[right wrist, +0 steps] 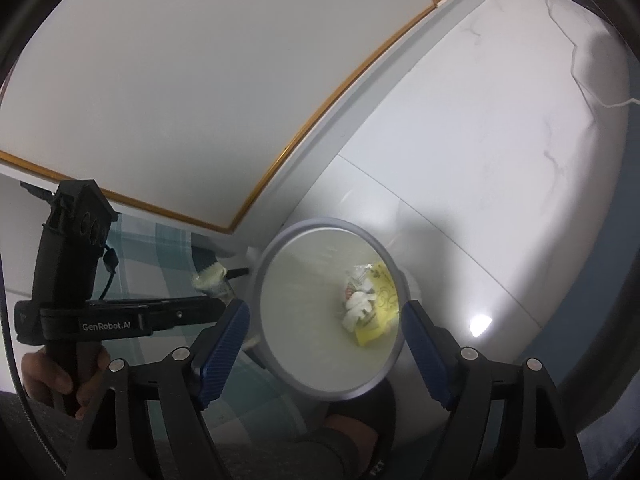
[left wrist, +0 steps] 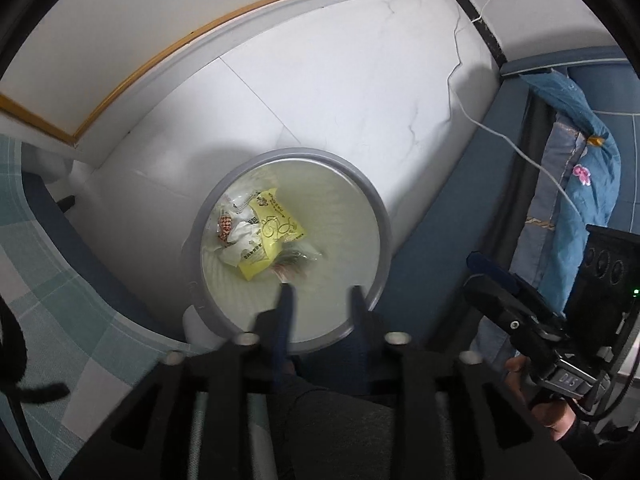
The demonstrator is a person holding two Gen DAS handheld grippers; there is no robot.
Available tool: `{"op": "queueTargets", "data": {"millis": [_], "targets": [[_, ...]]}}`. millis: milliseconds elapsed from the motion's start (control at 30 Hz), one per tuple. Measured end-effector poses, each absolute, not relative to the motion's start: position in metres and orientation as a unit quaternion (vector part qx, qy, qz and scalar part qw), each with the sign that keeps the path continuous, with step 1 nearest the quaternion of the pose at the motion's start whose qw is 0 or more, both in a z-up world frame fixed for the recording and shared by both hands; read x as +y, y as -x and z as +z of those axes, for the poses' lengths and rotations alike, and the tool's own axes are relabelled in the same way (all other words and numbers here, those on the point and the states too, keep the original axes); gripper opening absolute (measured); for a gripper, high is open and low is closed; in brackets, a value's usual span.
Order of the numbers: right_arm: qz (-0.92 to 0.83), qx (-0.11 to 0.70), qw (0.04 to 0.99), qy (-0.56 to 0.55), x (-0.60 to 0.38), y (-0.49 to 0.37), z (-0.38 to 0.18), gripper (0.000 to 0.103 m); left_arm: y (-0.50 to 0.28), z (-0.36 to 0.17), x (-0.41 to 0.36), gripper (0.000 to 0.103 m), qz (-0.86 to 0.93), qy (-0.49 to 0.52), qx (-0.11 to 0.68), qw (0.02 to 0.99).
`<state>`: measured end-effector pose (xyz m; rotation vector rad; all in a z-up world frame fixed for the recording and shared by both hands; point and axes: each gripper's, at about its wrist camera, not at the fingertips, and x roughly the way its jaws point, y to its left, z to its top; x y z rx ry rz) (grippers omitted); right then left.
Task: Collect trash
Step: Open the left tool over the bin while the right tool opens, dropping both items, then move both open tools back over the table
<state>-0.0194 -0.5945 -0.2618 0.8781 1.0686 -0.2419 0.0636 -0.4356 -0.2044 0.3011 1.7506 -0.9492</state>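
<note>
A round bin with a grey rim (left wrist: pixel 383 232) (right wrist: pixel 328 222) and a pale liner stands on the white floor. Inside lie a yellow wrapper (left wrist: pixel 276 232) (right wrist: pixel 378 328), crumpled white paper (left wrist: pixel 244 242) (right wrist: pixel 356 308) and a red-and-white scrap (left wrist: pixel 225 224). My left gripper (left wrist: pixel 322 296) (right wrist: pixel 228 300) hangs over the bin's near edge, jaws apart with nothing pressed between them. A blurred clear wrapper (left wrist: pixel 296 266) (right wrist: pixel 210 278) sits just past its fingertips; I cannot tell if it touches them. My right gripper (right wrist: pixel 326 320) (left wrist: pixel 484 280) is wide open and empty above the bin.
A white wall with wooden trim (left wrist: pixel 120 88) runs behind the bin. A blue-green checked cover (left wrist: pixel 36 248) lies left, a blue bed with a pillow (left wrist: pixel 580 168) right. A white cable (left wrist: pixel 492 132) crosses the floor. A sandalled foot (right wrist: pixel 352 436) stands by the bin.
</note>
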Motion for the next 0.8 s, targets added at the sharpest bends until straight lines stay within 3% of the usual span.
{"op": "queueTargets", "data": {"millis": [33,67,233,333,467,800], "targets": [[-0.112,0.491,0.764,-0.404,-0.594,0.019,-0.263,0.08,-0.065,-0.203,-0.432,0.048,-0.398,-0.125,0.732,0.539],[-0.113,0.49,0.764,-0.404,-0.595,0.02,-0.262,0.081,-0.065,-0.201,-0.431,0.054,-0.397,-0.123,0.728,0.545],[-0.116,0.486,0.766,-0.403,-0.596,0.023,-0.259,0.084,-0.068,-0.194,-0.422,0.055,-0.39,-0.125,0.721,0.559],[-0.116,0.484,0.768,-0.404,-0.595,0.025,-0.257,0.085,-0.066,-0.187,-0.416,0.065,-0.384,-0.137,0.707,0.578],[-0.117,0.483,0.769,-0.403,-0.594,0.026,-0.252,0.087,-0.064,-0.178,-0.41,0.07,-0.379,-0.139,0.689,0.602],[-0.122,0.459,0.791,-0.385,-0.595,0.03,-0.211,0.088,-0.069,-0.123,-0.379,0.072,-0.352,-0.092,0.617,0.698]]}}
